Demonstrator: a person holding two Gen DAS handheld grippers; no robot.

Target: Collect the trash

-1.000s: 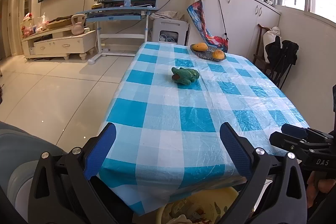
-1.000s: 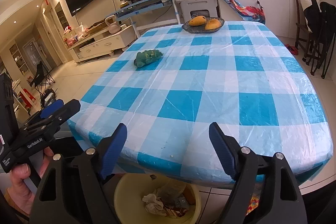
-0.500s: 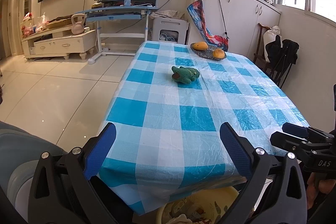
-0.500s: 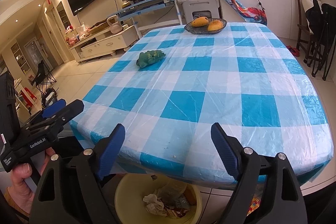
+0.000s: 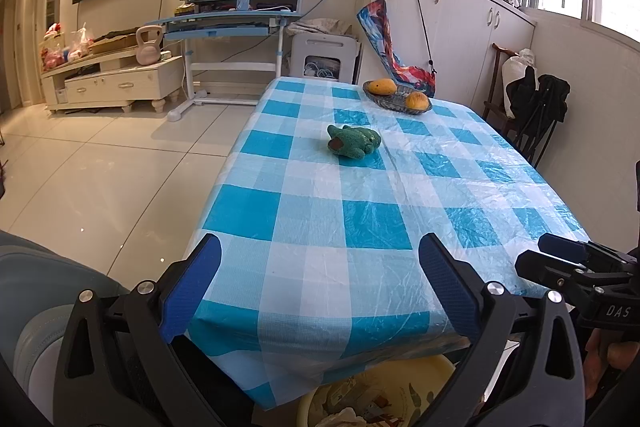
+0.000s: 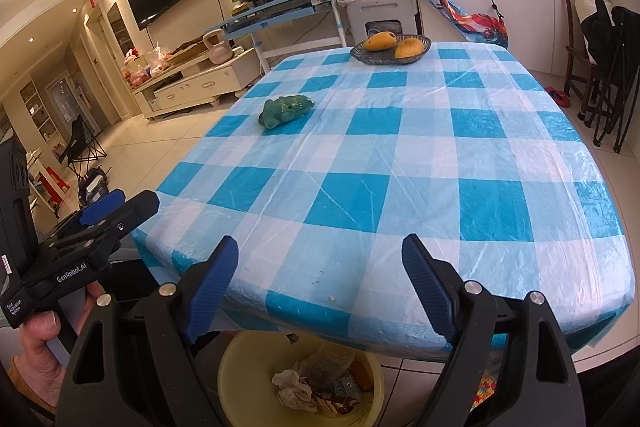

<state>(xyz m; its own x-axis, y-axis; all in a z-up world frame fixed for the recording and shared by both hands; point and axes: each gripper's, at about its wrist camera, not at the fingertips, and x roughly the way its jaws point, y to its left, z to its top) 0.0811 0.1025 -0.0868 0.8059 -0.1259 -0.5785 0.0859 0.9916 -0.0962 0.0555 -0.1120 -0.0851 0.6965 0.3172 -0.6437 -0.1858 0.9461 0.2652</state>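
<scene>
progress: looked nearly done | trash: crumpled paper and wrappers (image 6: 316, 387) lay in yellow bin (image 6: 240, 359) under table's near edge | tabletop (image 6: 400, 155): no litter seen, only green toy (image 6: 285, 110) and far fruit bowl (image 6: 390, 49) | left gripper (image 5: 320, 287): jaws spread, empty | right gripper (image 6: 320, 287): jaws spread, empty

Both wrist views face across the checked table (image 5: 360, 227) from its near edge.

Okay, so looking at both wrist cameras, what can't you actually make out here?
- Yellow bin: left wrist view, mostly behind the tablecloth overhang; right wrist view, rim cut by the right gripper.
- Trash in it: crumpled, items too small to name.
- Specks near the table edge: too tiny to identify.
- Green toy: details unclear.
</scene>
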